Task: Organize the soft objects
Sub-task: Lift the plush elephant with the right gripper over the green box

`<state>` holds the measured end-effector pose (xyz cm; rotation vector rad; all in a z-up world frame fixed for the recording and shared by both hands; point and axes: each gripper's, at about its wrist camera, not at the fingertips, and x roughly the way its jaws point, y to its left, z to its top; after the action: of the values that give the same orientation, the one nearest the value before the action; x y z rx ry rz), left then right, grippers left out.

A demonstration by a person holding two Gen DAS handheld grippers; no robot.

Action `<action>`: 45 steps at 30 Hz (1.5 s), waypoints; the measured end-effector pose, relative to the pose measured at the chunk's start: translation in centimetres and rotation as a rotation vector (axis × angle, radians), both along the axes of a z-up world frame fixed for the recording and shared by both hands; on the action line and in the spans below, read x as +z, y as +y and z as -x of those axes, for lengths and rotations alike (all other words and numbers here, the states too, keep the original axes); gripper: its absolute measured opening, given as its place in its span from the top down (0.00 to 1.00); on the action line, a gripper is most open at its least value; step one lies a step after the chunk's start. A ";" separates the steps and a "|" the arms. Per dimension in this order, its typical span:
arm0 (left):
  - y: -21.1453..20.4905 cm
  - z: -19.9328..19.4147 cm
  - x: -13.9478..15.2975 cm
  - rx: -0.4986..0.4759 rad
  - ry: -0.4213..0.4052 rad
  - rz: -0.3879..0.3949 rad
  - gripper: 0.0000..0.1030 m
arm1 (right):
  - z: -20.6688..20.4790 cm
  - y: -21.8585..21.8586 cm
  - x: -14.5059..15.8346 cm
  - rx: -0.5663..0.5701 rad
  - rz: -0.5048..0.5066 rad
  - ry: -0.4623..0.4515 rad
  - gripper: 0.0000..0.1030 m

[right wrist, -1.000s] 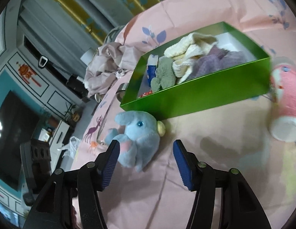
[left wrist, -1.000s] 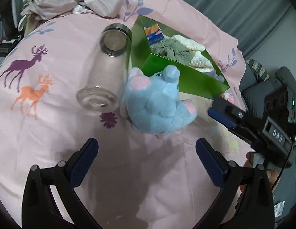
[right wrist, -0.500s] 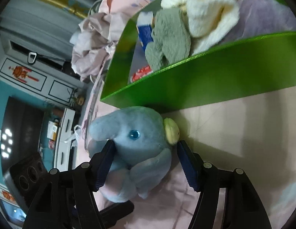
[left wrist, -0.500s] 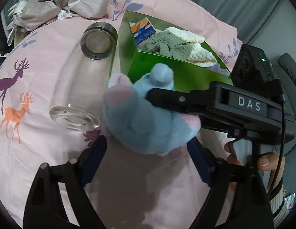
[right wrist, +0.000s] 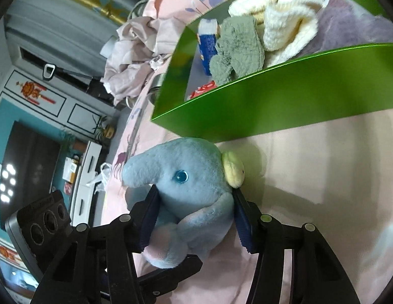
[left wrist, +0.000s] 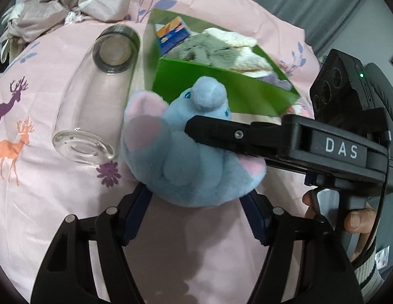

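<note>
A blue plush elephant (left wrist: 181,167) with pink ears lies on the pink printed sheet, just in front of a green box (left wrist: 209,83). Both grippers are on it. My left gripper (left wrist: 195,197) has its jaws closing, and the blue pads touch the toy's lower sides. My right gripper (right wrist: 196,202) comes in from the right, jaws also closing, pads pressed against the elephant (right wrist: 186,177) below its head. One right finger (left wrist: 221,131) crosses over the toy in the left wrist view. The green box (right wrist: 297,93) holds grey-green, cream and purple soft items.
A clear glass jar (left wrist: 95,96) lies on its side left of the elephant, beside the box. Crumpled beige cloth (left wrist: 57,7) is heaped at the far left corner of the sheet. A person's hand (left wrist: 356,217) holds the right gripper's handle.
Both grippers have moved in around the elephant and narrowed on it. The right gripper, earlier off to the right, now reaches across the toy in the left wrist view.
</note>
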<state>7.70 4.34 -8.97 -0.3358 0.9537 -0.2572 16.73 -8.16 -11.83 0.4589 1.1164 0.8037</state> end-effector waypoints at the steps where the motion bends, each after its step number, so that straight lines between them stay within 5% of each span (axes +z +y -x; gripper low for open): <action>1: -0.3 0.2 0.3 -0.006 -0.008 -0.003 0.33 | 0.3 -0.4 0.3 -0.004 -0.008 -0.005 0.46; 13: -3.5 -0.9 7.0 -0.107 -0.163 -0.034 0.33 | 1.0 -4.7 6.9 -0.093 -0.081 -0.155 0.46; 22: -4.3 -8.2 11.3 -0.167 -0.216 -0.027 0.33 | -4.3 -6.6 11.5 -0.204 -0.101 -0.246 0.45; 26: -4.2 -13.3 12.0 -0.174 -0.177 0.010 0.33 | -8.0 -6.8 13.0 -0.238 -0.083 -0.267 0.45; 34: -6.1 -18.8 8.3 -0.164 -0.058 -0.036 0.33 | -13.3 -8.0 9.4 -0.321 -0.012 -0.162 0.45; 38: -6.4 -19.2 7.2 -0.142 -0.038 -0.095 0.30 | -14.5 -8.9 6.8 -0.340 0.002 -0.082 0.39; 40: -6.0 -19.1 7.3 -0.132 -0.037 -0.099 0.20 | -14.4 -9.7 6.7 -0.356 -0.008 -0.077 0.37; 45: -5.0 -17.7 8.2 -0.086 -0.055 -0.153 0.19 | -13.4 -11.8 7.4 -0.406 0.050 -0.094 0.35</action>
<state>25.44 -0.66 -0.76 -0.1468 0.9283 -0.2691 30.13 -19.95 -4.40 0.5773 0.9134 0.4362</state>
